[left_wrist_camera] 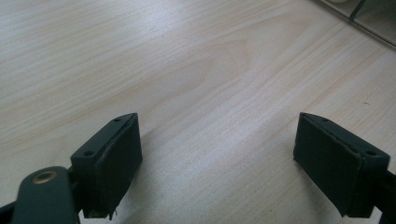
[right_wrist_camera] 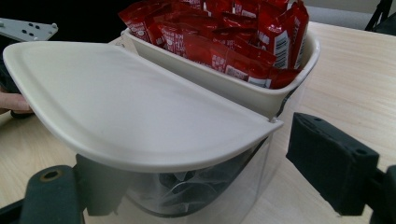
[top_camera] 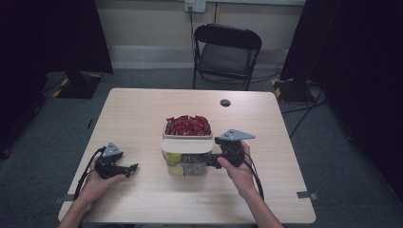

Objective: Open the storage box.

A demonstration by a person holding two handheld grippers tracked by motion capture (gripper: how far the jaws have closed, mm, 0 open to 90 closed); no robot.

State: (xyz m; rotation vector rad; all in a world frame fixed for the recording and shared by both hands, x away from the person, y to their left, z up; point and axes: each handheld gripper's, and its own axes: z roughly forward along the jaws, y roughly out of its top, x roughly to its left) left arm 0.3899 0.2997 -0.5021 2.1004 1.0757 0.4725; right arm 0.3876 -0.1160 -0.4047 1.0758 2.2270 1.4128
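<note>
Both grippers gape: left gripper (top_camera: pixel 129 168) over bare table (top_camera: pixel 142 114), right gripper (top_camera: pixel 210 160) at lidded container (top_camera: pixel 186 152)

A black folding chair (top_camera: pixel 227 53) stands at top centre beyond the wooden table (top_camera: pixel 142 114); a small dark disc (top_camera: pixel 225 102) lies near the table's far edge.

The table (top_camera: pixel 142 114) is evenly lit from above, while the floor and curtained sides are left in deep shadow. Soft shadows are cast beneath the black pads (left_wrist_camera: pixel 116 154) in the left gripper view. The white lid (right_wrist_camera: pixel 130 107) is slightly blurred, and the high view is rendered soft, perhaps by low resolution.
</note>
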